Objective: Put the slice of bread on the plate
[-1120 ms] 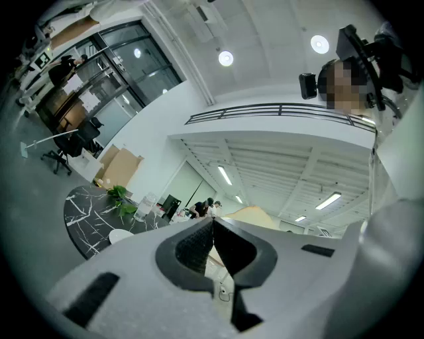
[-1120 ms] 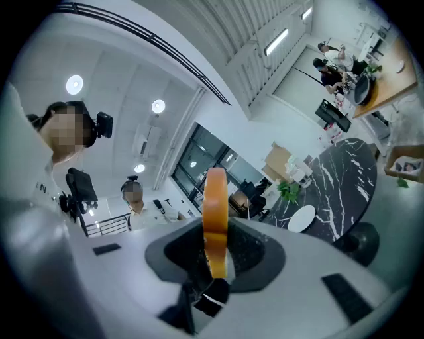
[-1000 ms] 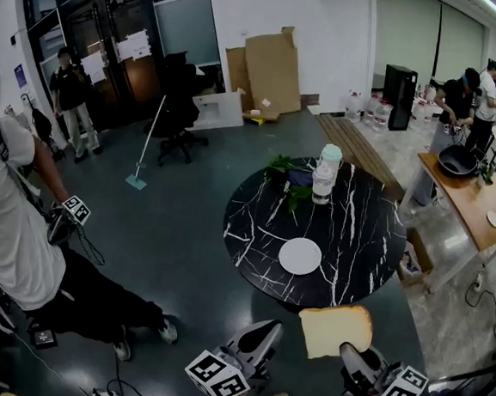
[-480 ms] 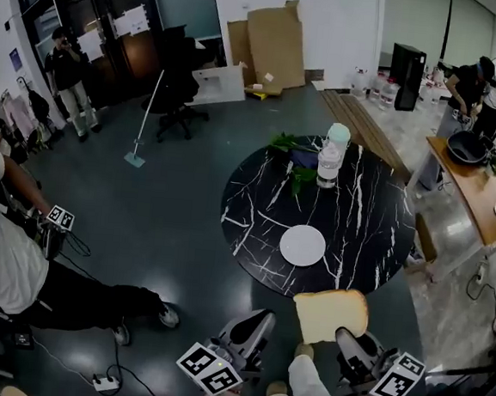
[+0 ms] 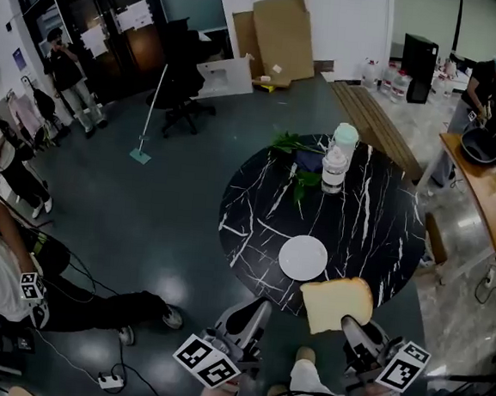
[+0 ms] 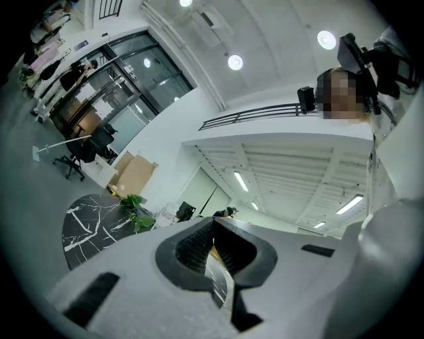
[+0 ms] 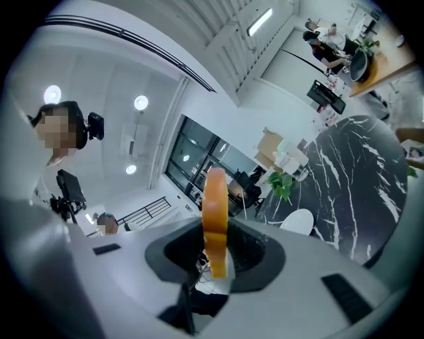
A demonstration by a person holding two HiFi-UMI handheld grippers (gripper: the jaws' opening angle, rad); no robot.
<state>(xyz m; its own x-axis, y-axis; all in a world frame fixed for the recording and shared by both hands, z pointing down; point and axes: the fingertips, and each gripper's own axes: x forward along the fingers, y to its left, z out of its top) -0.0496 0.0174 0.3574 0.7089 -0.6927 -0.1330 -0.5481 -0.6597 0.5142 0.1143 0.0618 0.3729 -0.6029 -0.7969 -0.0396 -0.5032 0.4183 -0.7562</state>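
Note:
A slice of bread with a tan crust stands on edge in my right gripper, which is shut on its lower edge. In the head view the slice overlaps the near rim of the round black marble table. The white plate lies bare on the table just beyond and left of the slice. In the right gripper view the bread rises between the jaws, with the plate ahead to the right. My left gripper is shut on nothing, level beside the right one, short of the table.
A lidded jar and green leaves stand at the table's far side. A person sits on the floor at the left, near a power strip. At the right edge stands a wooden table.
Both grippers and the bread have moved forward toward the table; the slice now overlaps its near rim, closer to the plate. The person at the left has shifted lower in view.

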